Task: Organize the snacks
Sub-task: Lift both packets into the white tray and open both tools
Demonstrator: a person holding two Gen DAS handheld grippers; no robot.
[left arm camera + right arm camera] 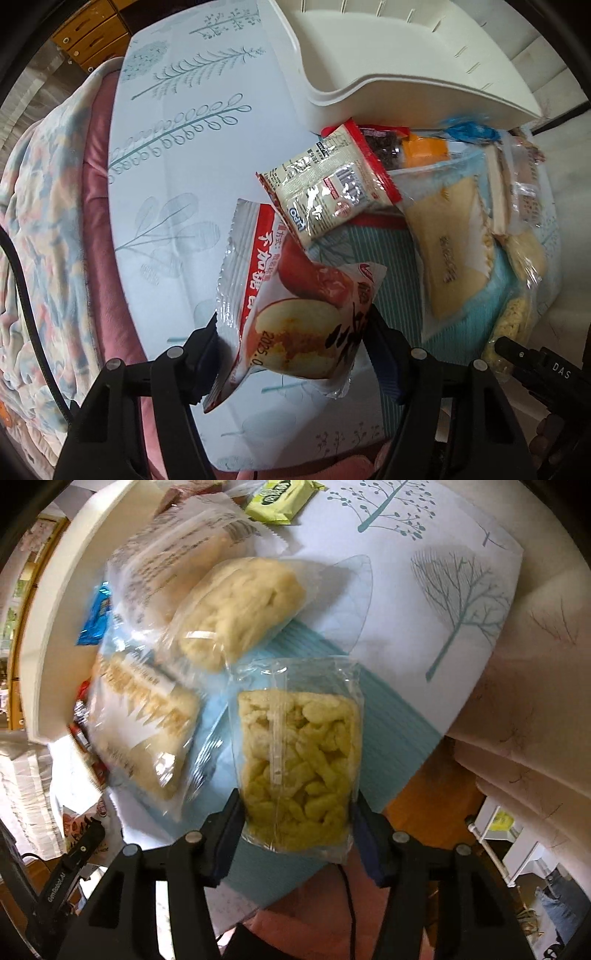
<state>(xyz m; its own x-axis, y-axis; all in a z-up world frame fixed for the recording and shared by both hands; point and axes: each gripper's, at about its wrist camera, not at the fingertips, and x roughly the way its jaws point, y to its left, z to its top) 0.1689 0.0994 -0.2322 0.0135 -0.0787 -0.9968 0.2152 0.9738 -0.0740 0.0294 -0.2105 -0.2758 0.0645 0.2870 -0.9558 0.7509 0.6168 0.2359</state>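
Note:
My left gripper (295, 343) is shut on a red-and-white bread packet (291, 306) and holds it above the table. A cream-and-red snack packet (328, 184) lies just beyond it beside a white basket (399, 66). My right gripper (297, 812) is shut on a clear bag of yellow puffed snack (299, 760), held above a teal mat (388, 723). Clear-wrapped pastries (236, 605) and a sandwich-type packet (144, 720) lie to its left. The right gripper's body (532, 365) shows at the lower right of the left wrist view.
A tablecloth with tree prints (443, 572) covers the table. A green packet (280, 498) and a blue packet (94, 620) lie near the basket rim (55, 602). A floral blanket (44, 221) lies left of the table. Wooden drawers (88, 33) stand behind.

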